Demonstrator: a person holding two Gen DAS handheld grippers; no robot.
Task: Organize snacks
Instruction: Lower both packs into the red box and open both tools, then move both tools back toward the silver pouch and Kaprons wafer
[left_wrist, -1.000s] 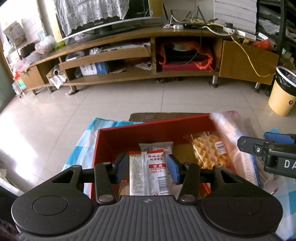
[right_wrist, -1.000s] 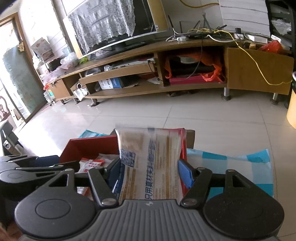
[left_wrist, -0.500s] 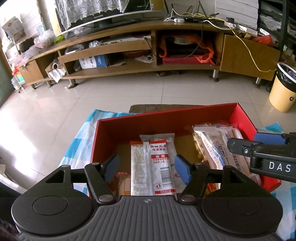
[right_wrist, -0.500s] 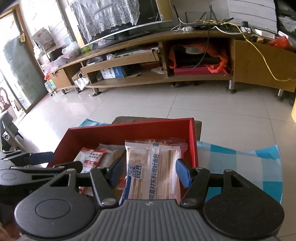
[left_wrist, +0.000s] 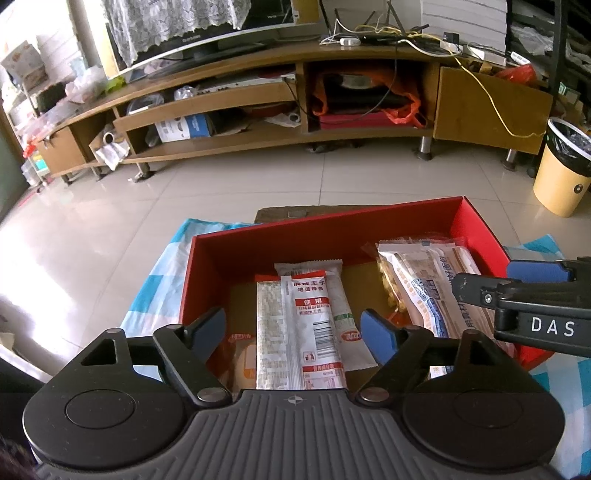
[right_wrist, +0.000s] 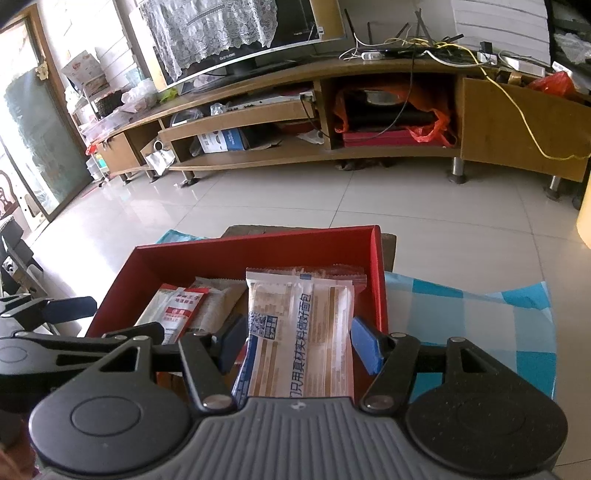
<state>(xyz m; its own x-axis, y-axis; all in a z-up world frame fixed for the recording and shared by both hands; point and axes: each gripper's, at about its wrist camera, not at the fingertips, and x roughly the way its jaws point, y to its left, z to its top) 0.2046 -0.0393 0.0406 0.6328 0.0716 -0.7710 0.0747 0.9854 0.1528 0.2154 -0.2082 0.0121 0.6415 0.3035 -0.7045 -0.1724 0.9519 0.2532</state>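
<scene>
Two grippers are pointing down into a red box that is sitting on a blue and white checked cloth. The left gripper has just been opening, and its blue pads are now standing clear on both sides of a red and white snack packet, which is lying flat on the box floor between the fingers, not touching them. Behind this packet a second white packet is lying partly under it. The right gripper is staying narrower, with a wide bread packet between its blue pads; the left pad is lying against the wrapper edge and the right pad is just beside it, so I cannot tell if it is really pressing. This packet is resting inside the box, near the right wall, over a bag of yellow snacks.
</scene>
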